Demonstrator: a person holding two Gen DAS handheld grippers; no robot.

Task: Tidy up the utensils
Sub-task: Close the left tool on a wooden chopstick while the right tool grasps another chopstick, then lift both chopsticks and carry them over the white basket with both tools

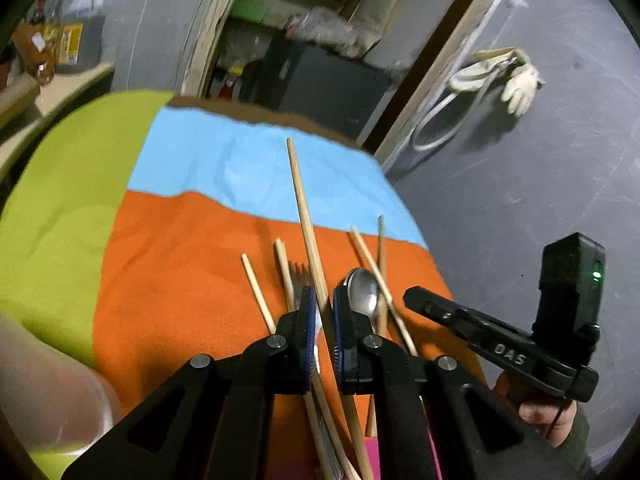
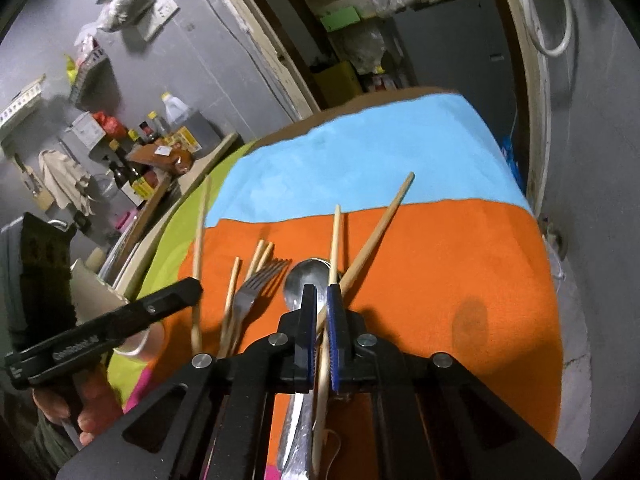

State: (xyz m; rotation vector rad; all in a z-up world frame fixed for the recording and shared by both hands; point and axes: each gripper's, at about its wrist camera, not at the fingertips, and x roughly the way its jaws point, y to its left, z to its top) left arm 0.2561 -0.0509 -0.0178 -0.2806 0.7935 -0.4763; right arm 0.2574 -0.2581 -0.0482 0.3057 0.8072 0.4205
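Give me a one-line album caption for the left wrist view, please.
Left claw shut on a long chopstick above a fork, spoon and more chopsticks on orange cloth.

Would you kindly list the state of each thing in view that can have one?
Left tongs: shut on a chopstick, which is lifted at a slant.
Right tongs: shut on another chopstick.
Spoon: lying flat on the cloth.
Fork: lying flat.
Loose chopsticks: lying scattered.
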